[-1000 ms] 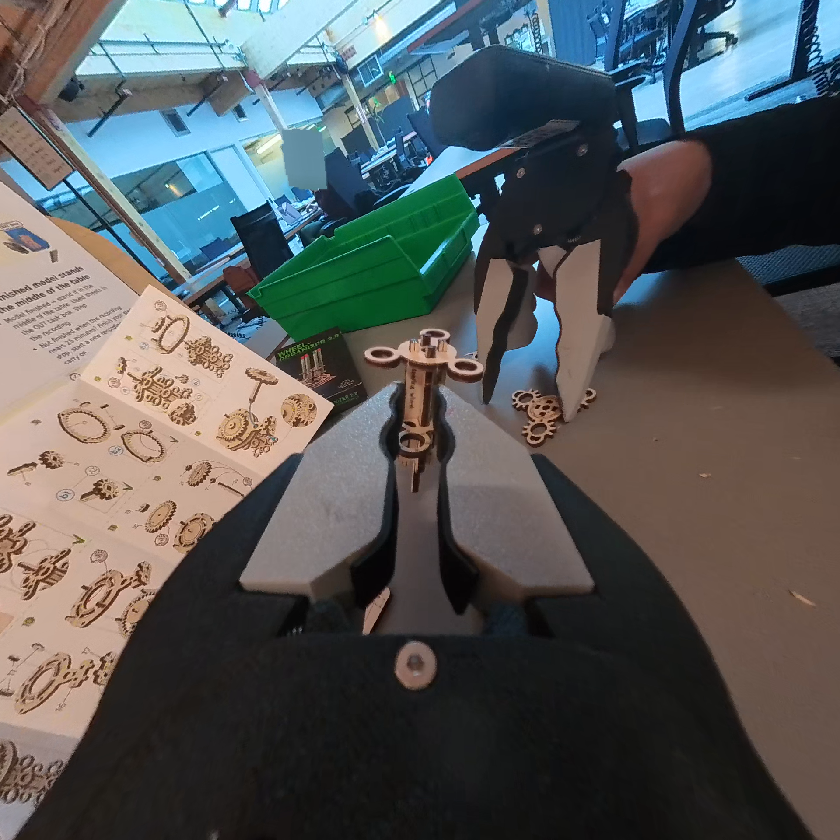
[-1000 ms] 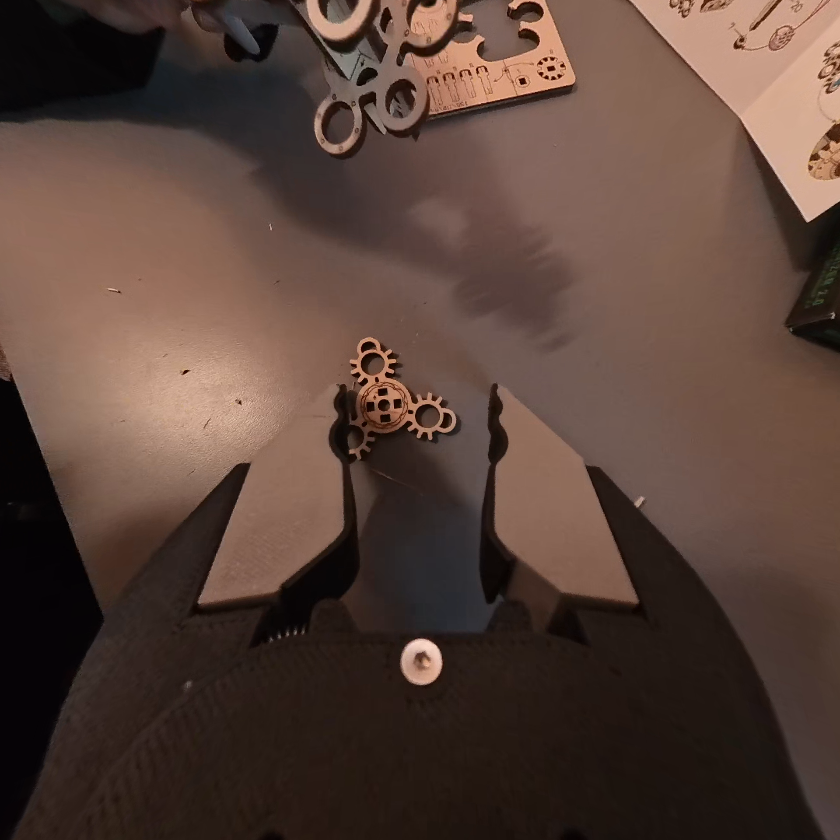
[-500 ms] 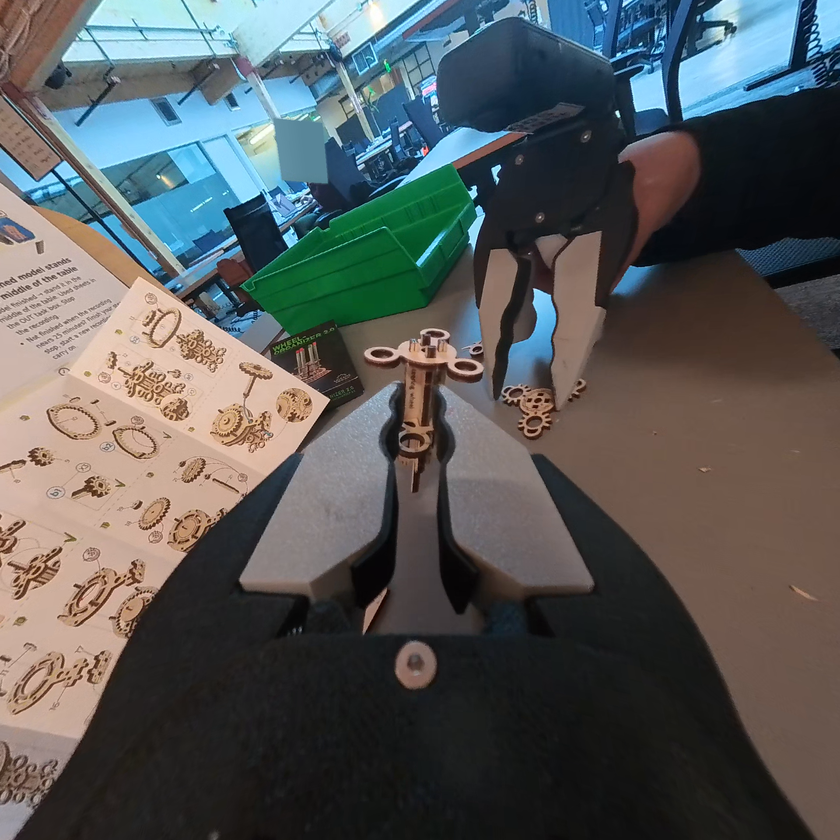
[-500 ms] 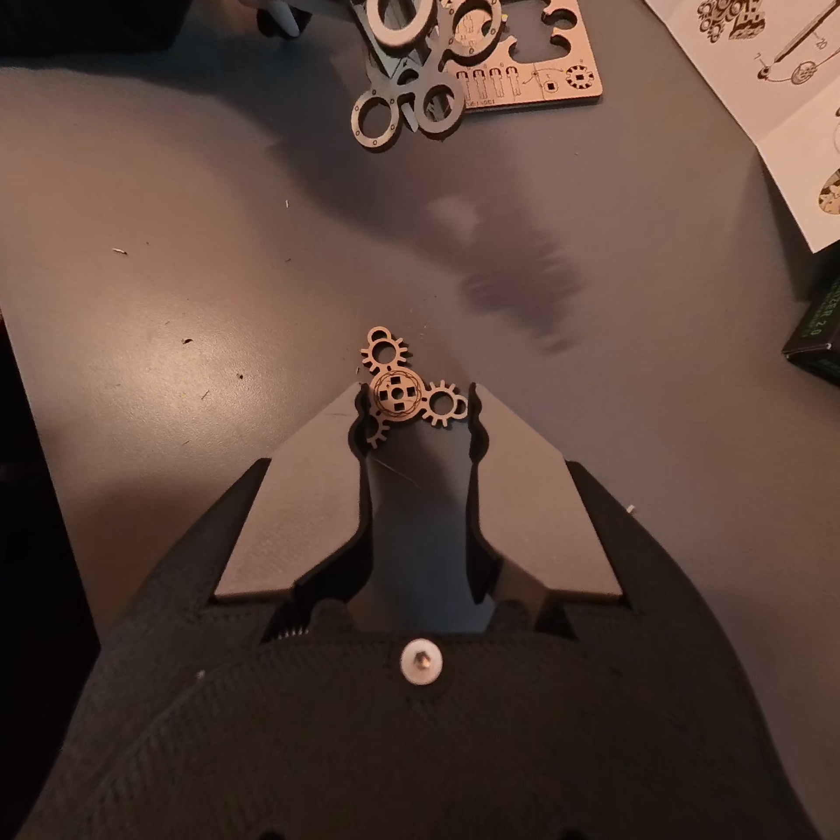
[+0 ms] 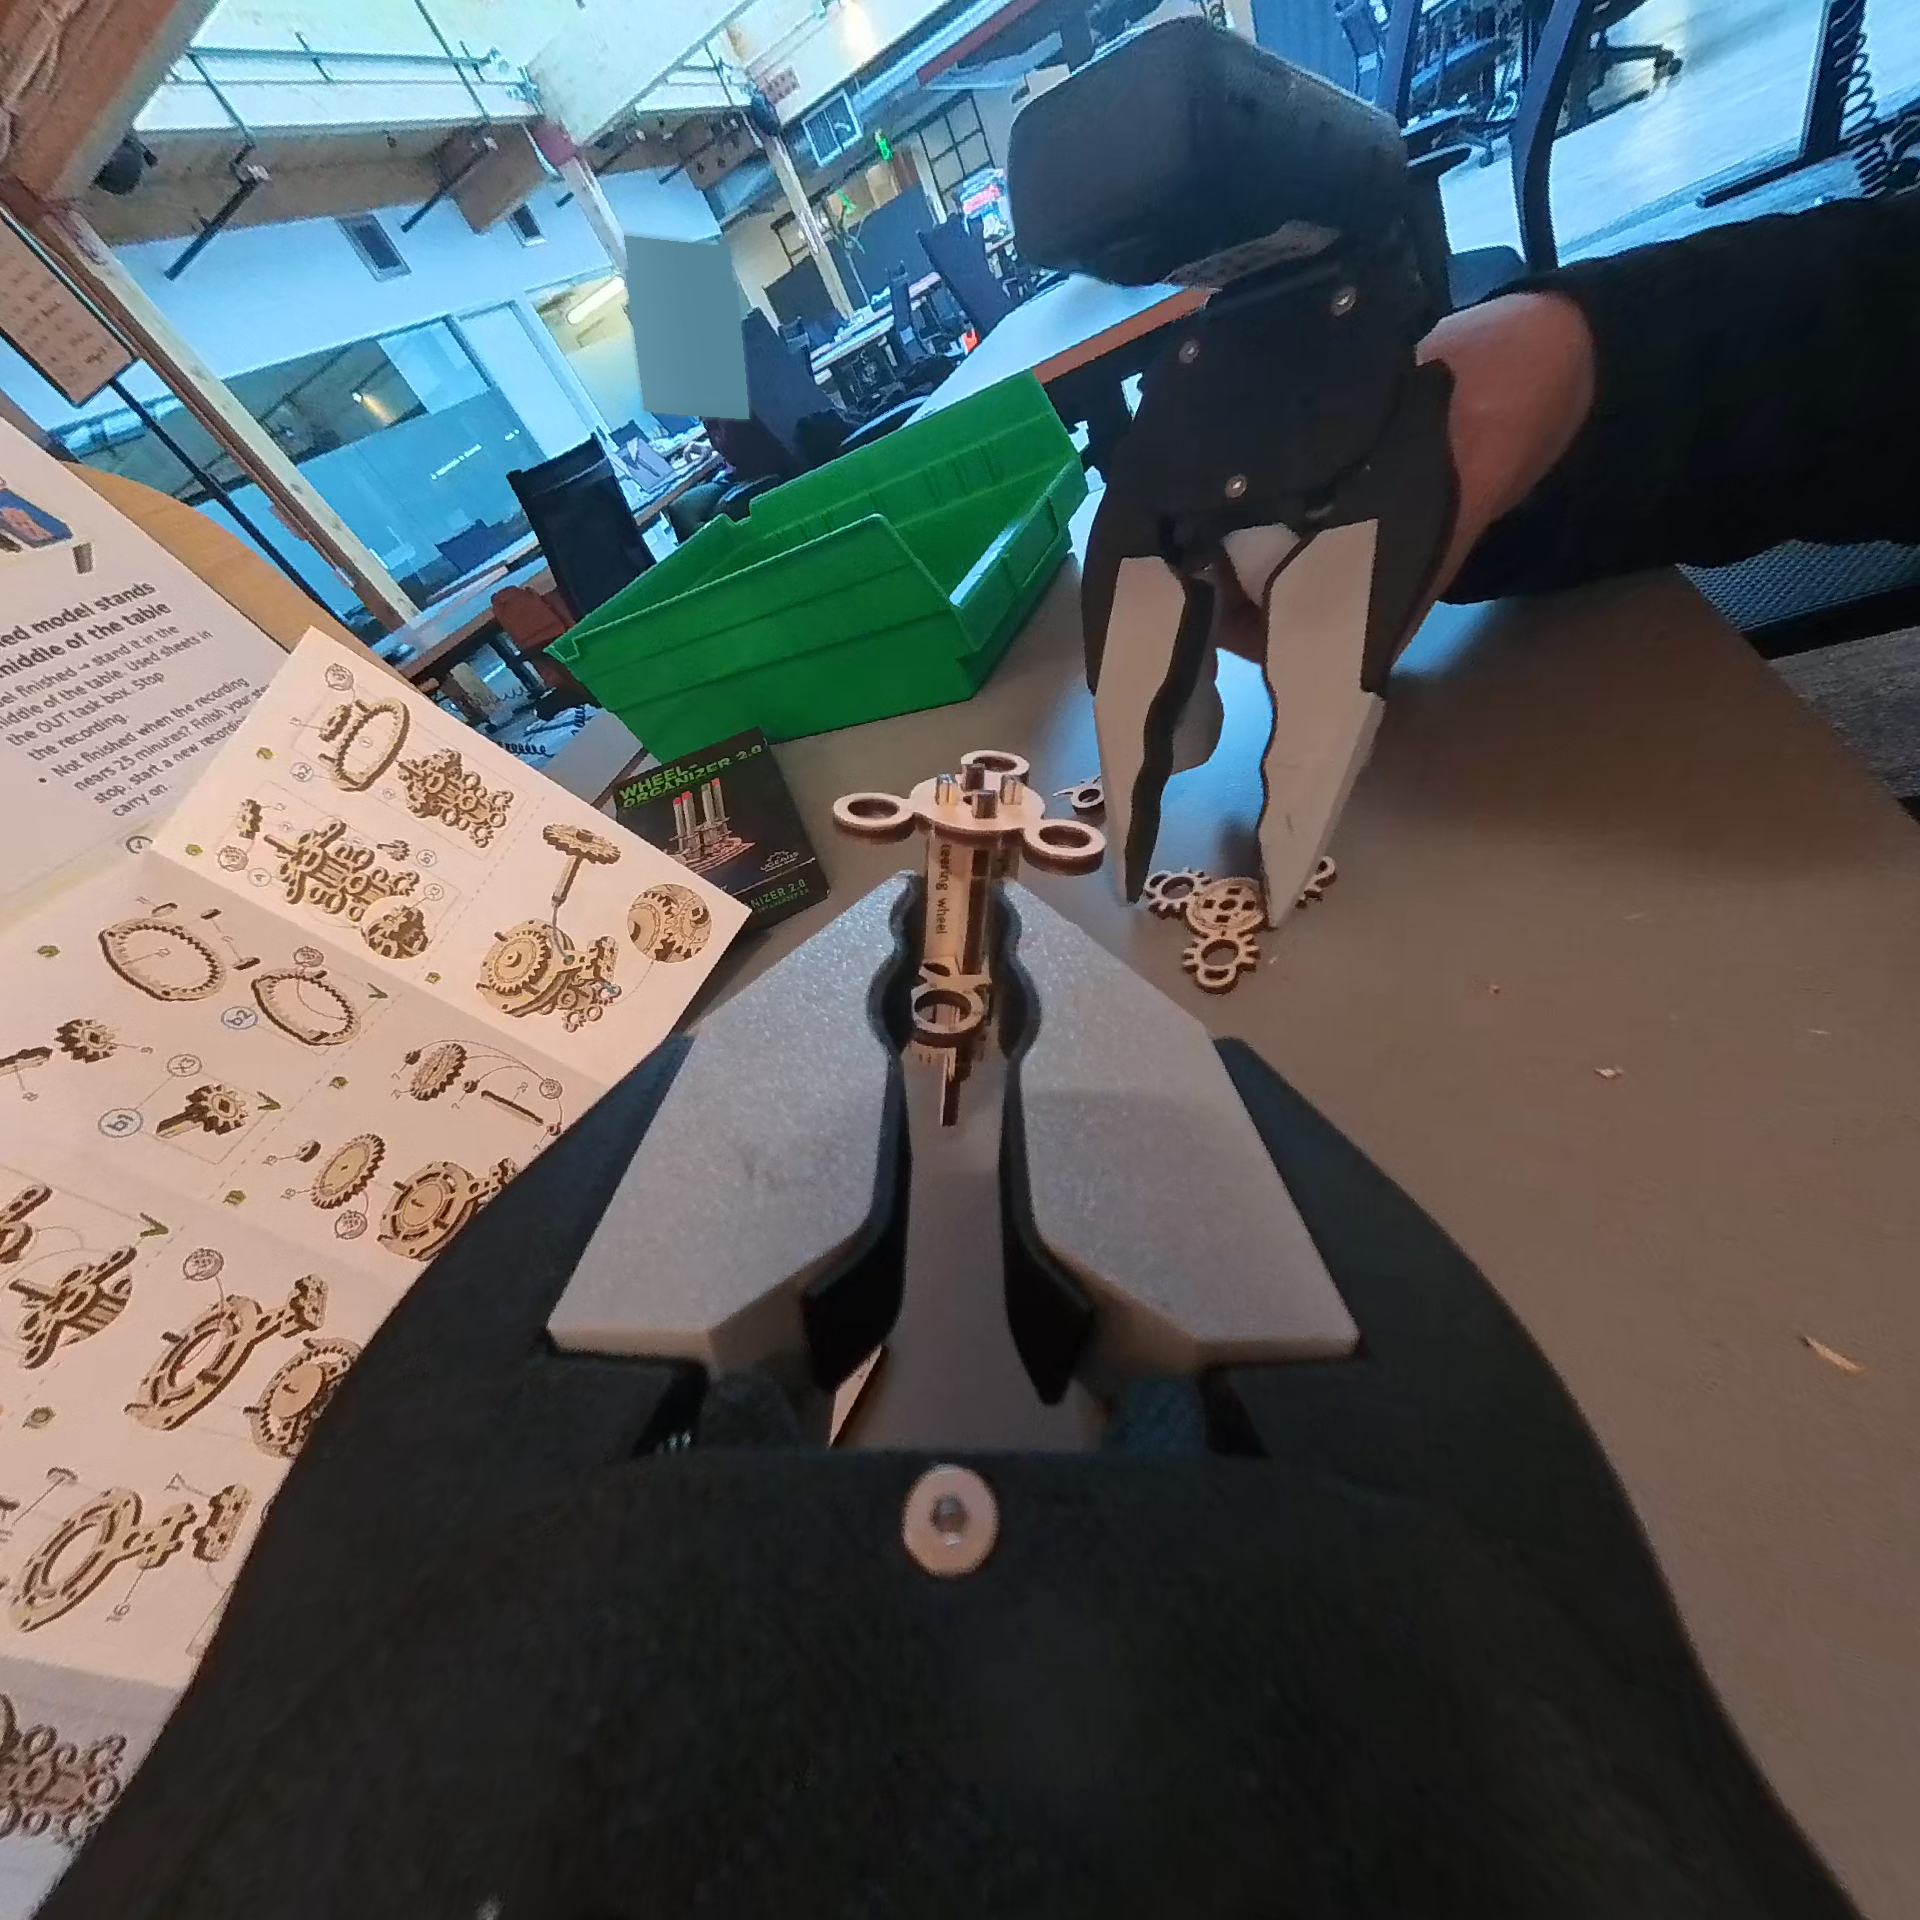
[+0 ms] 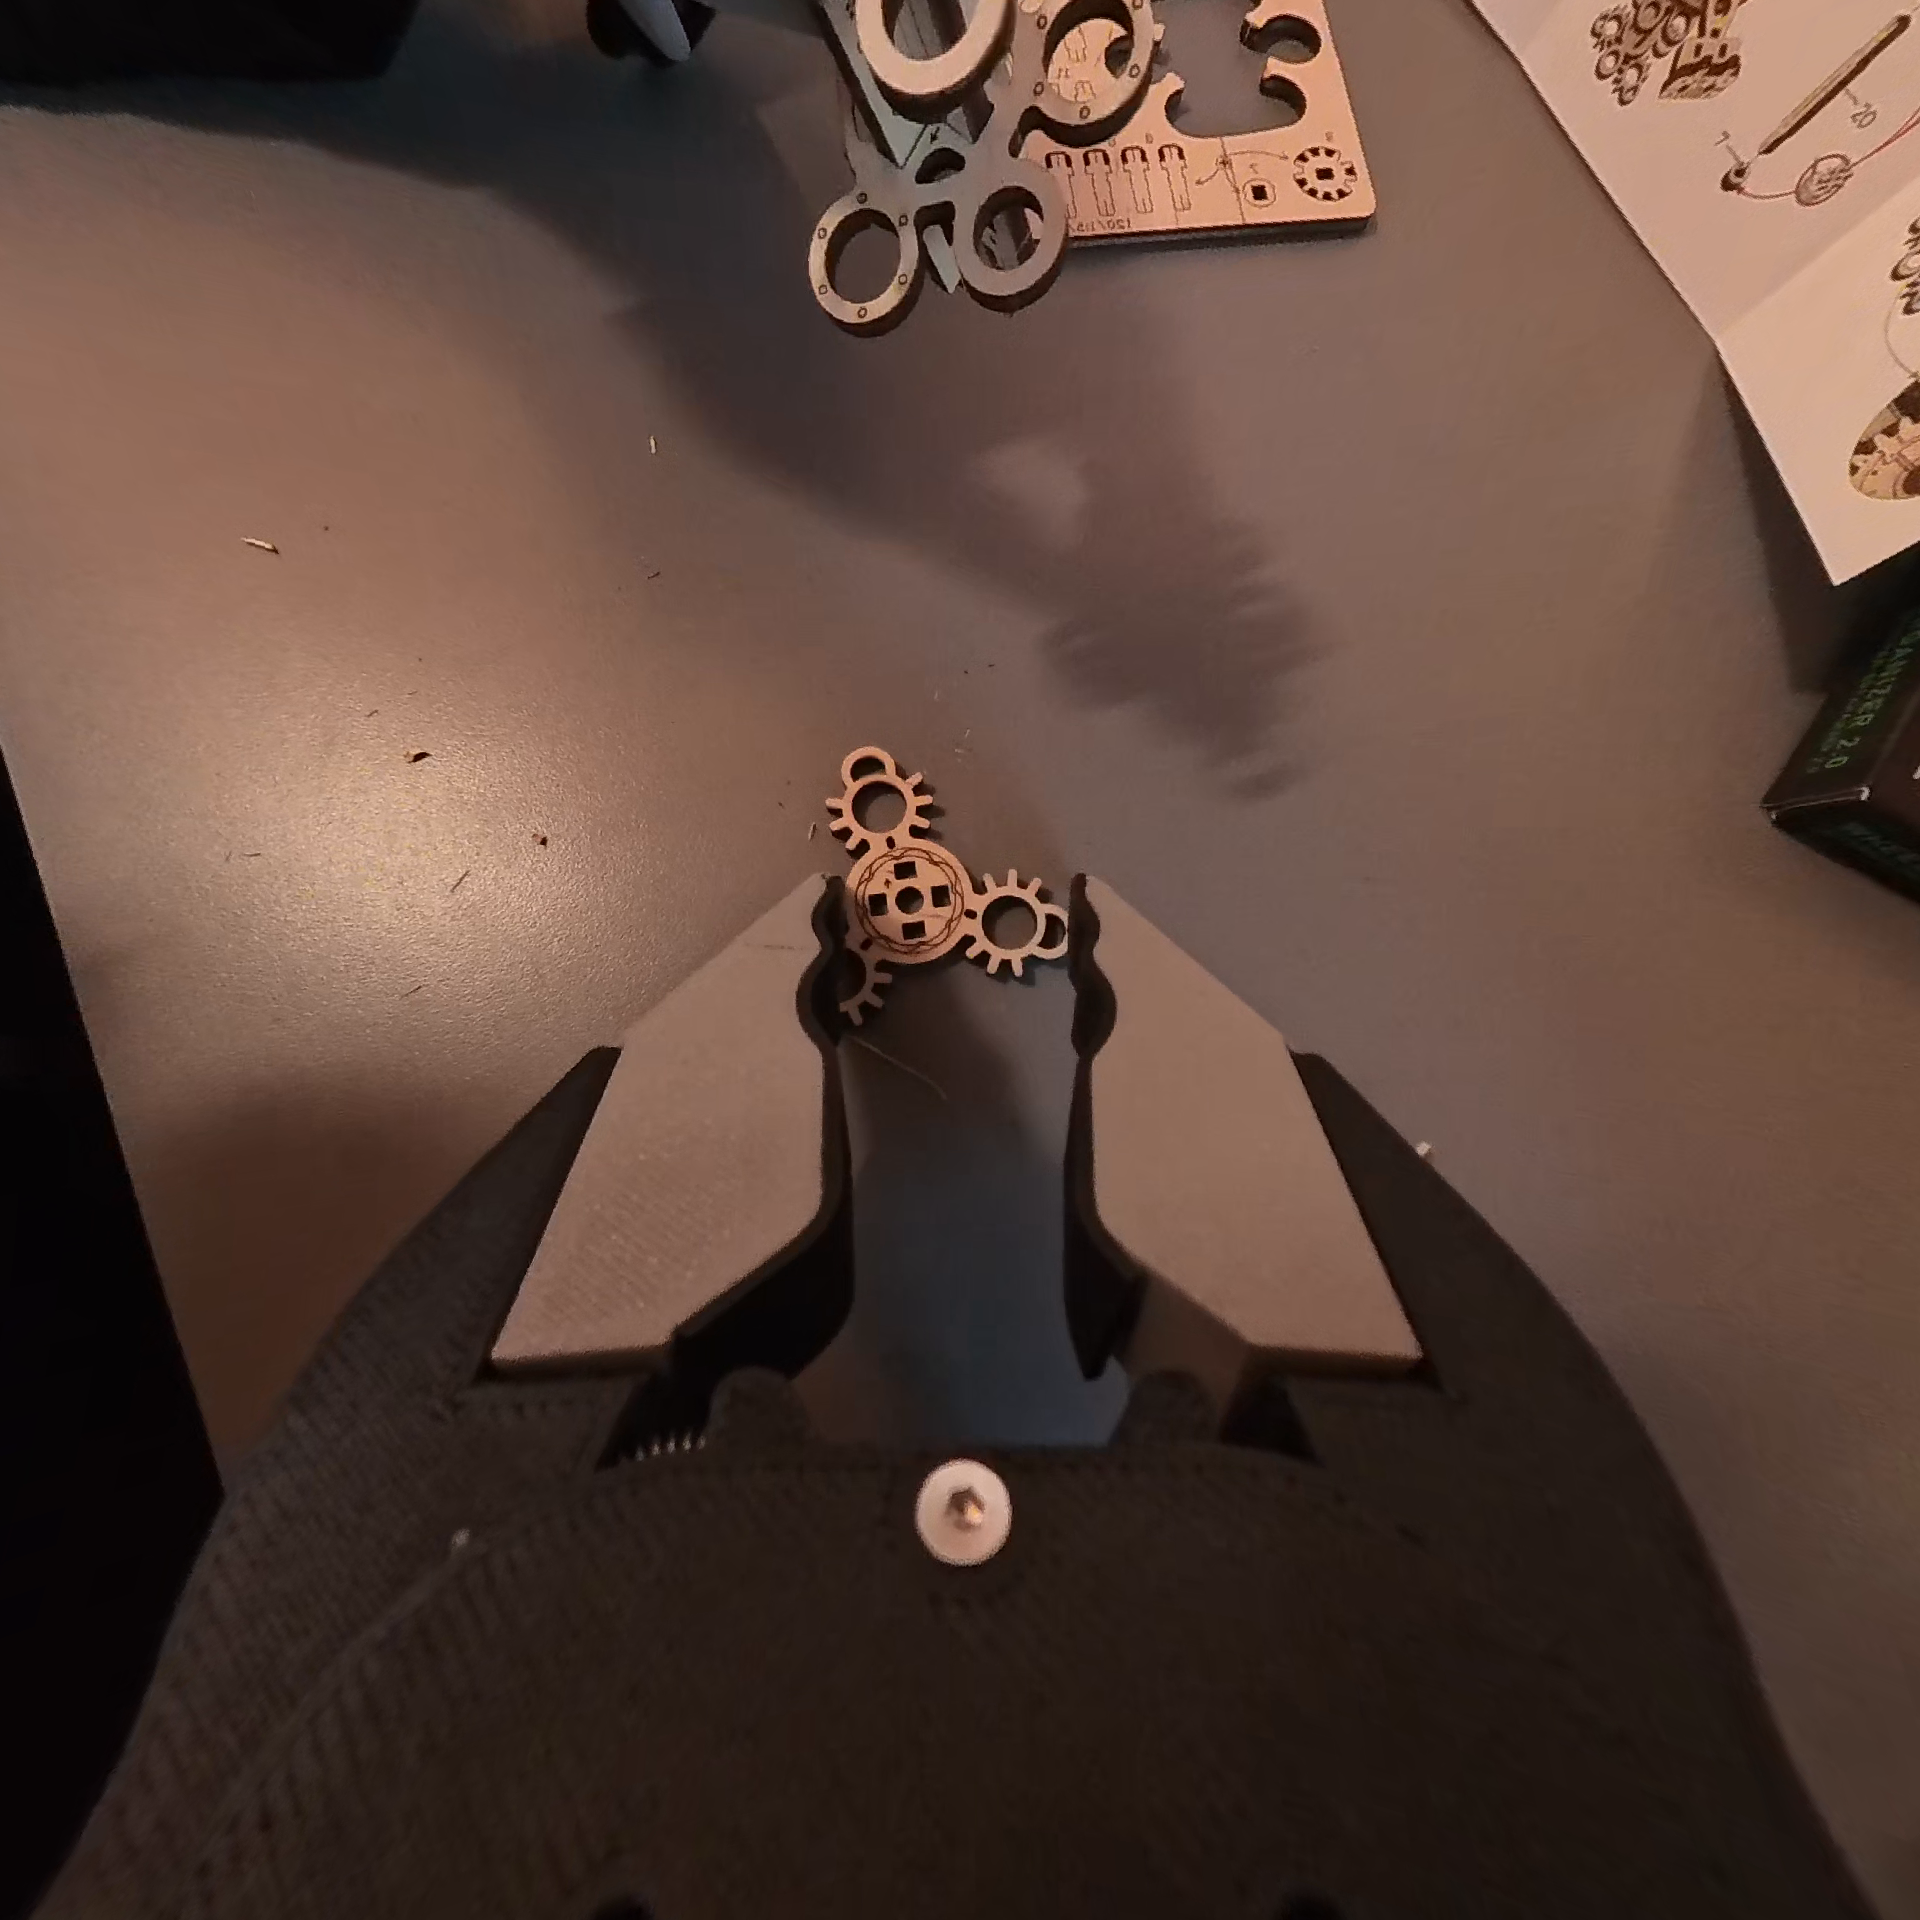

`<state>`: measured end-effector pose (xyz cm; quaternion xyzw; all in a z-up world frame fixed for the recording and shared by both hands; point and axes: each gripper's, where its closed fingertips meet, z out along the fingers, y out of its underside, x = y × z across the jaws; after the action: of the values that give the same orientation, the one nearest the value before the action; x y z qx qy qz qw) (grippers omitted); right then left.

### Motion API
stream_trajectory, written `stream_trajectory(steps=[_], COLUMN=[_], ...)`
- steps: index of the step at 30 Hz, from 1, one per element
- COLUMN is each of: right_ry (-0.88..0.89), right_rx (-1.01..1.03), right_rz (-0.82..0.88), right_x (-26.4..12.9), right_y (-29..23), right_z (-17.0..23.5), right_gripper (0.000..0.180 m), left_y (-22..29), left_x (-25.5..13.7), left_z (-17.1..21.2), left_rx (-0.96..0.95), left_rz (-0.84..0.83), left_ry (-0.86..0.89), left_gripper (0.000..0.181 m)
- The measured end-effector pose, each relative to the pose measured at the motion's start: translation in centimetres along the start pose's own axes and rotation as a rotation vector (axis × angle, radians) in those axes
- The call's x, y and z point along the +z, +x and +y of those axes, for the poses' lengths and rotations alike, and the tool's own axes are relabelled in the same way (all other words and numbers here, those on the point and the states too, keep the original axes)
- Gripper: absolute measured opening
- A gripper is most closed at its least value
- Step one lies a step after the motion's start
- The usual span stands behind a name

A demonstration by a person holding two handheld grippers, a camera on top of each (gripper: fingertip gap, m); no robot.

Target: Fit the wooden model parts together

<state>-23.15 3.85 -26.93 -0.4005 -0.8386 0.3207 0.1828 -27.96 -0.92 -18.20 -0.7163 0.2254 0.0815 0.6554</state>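
Note:
My left gripper (image 5: 951, 935) is shut on a wooden sub-assembly (image 5: 961, 862), an upright shaft topped by a plate with three rings, held above the grey table (image 5: 1558, 1143). The ring plate also shows at the top of the right wrist view (image 6: 935, 208). My right gripper (image 6: 951, 899) points down at the table, and it also shows in the left wrist view (image 5: 1205, 904). It is open, with its jaws narrowed around a flat three-lobed gear piece (image 6: 906, 909) that lies on the table. One fingertip (image 6: 1091, 935) is at the piece's right lobe, and the other covers its lower left lobe.
A folded instruction sheet (image 5: 312, 1039) lies to the left. A small black box (image 5: 727, 831) and stacked green bins (image 5: 831, 592) stand behind it. A wooden parts sheet (image 6: 1195, 156) lies beyond the gear piece. A hand (image 5: 1507, 416) holds the right gripper. Some 11 cm of space lies between my two pairs of fingers.
The right gripper's jaws have narrowed around the gear piece and moved slightly forward over it. The left gripper has kept hold of the sub-assembly and has hardly moved.

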Motion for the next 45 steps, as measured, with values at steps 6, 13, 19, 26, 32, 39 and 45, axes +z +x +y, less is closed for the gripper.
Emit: stream_trajectory(steps=[6, 13, 19, 26, 32, 39, 45], right_ry=[-0.002, -0.001, 0.001, 0.015, 0.021, 0.023, 0.024], right_rx=[-0.006, -0.004, 0.003, 0.006, 0.010, 0.015, 0.016], right_rz=[0.004, 0.004, 0.006, 0.008, 0.007, 0.006, 0.007], right_x=[-0.12, -0.20, -0.30, -0.45, -0.60, -0.61, -0.64], right_y=[0.06, 0.02, 0.01, 0.09, 0.09, 0.16, 0.19], right_z=[0.11, 0.15, 0.21, 0.03, -0.03, 0.04, 0.05], right_gripper=[0.038, 0.039, 0.041, 0.043, 0.044, 0.044, 0.044], left_y=[0.01, -0.09, -0.13, -0.13, -0.21, -0.21, -0.21], left_x=[0.01, -0.01, -0.03, -0.02, -0.04, -0.03, -0.01], left_z=[0.04, 0.03, 0.03, 0.04, 0.09, 0.10, 0.10], left_rx=[-0.001, -0.006, -0.010, -0.011, -0.013, -0.012, -0.012], left_rz=[0.002, 0.000, 0.000, 0.001, -0.001, -0.001, -0.002], left_ry=[-0.001, 0.000, 0.001, -0.001, -0.002, -0.003, -0.002], left_gripper=[0.009, 0.009, 0.008, 0.009, 0.009, 0.009, 0.009])
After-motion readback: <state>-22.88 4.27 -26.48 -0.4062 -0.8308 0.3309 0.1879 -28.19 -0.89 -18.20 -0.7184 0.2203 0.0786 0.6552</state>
